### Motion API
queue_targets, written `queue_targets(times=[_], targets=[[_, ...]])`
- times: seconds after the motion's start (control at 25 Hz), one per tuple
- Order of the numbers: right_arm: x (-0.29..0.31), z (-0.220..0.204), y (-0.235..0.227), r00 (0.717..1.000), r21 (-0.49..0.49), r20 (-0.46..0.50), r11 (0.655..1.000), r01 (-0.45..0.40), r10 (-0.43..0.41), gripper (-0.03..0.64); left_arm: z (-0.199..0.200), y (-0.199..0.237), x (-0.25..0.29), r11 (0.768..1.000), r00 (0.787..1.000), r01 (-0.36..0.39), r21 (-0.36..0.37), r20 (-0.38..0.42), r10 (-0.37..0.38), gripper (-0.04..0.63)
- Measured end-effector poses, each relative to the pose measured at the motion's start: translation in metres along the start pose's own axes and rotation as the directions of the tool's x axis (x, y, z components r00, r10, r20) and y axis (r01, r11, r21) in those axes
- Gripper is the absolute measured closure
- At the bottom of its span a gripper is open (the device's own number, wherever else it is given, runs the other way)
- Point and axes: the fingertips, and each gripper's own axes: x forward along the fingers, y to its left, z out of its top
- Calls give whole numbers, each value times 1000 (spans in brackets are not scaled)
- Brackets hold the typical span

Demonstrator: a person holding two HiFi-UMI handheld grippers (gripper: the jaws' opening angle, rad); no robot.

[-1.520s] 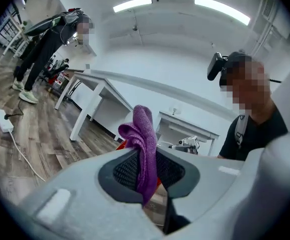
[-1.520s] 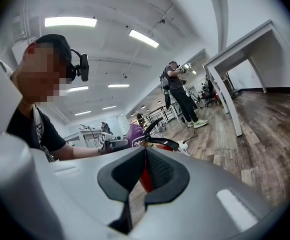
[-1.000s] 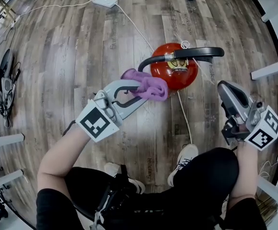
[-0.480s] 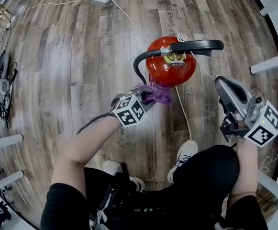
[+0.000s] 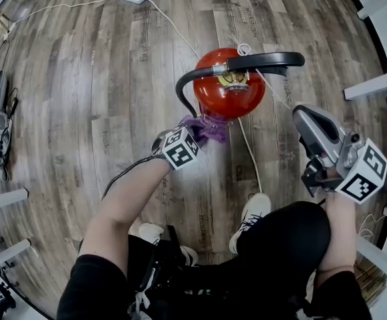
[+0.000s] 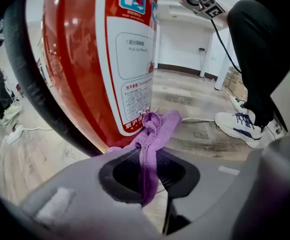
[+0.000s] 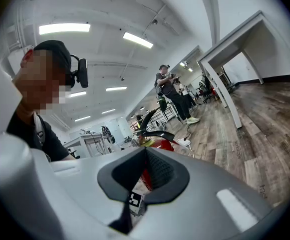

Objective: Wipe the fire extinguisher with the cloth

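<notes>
Beside extinguisher [image 5: 230, 89] | left tongs [image 6: 149, 171] lowered, gripping cloth [image 6: 157, 129] | right tongs [image 5: 308, 120] clenched, unmoved

left tool [image 5: 200, 131], right tool [image 5: 300, 113]: grey, black pads [image 7: 164, 174], black-white marker cubes [image 5: 362, 178] | black trousers [image 5: 286, 245] | white shoe [image 5: 252, 215]

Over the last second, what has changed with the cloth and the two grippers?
The left gripper, still shut on the purple cloth, sank alongside the fire extinguisher, from its head to its lower body, where the cloth now rests. The right gripper stayed put, shut and empty.
</notes>
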Motion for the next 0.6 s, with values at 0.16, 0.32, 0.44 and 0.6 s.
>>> queue_targets(times=[0.16,0.32,0.44,0.6], targets=[[2,1,2,1000,3,9,1000,-10,10,611,21,0,-30,998,996,22,-67,82,-16,529],[3,2,2,1000,5,18,1000,-12,12,611,81,0,-99,991,961,77,-111,275,-43,529],[3,4,5,999,2,25,1000,-20,20,611,126,-2,-164,975,895,147,-169,443,-58,529],[6,5,18,997,-11,18,997,-71,71,589,180,0,-254,925,742,276,-260,669,-33,529]])
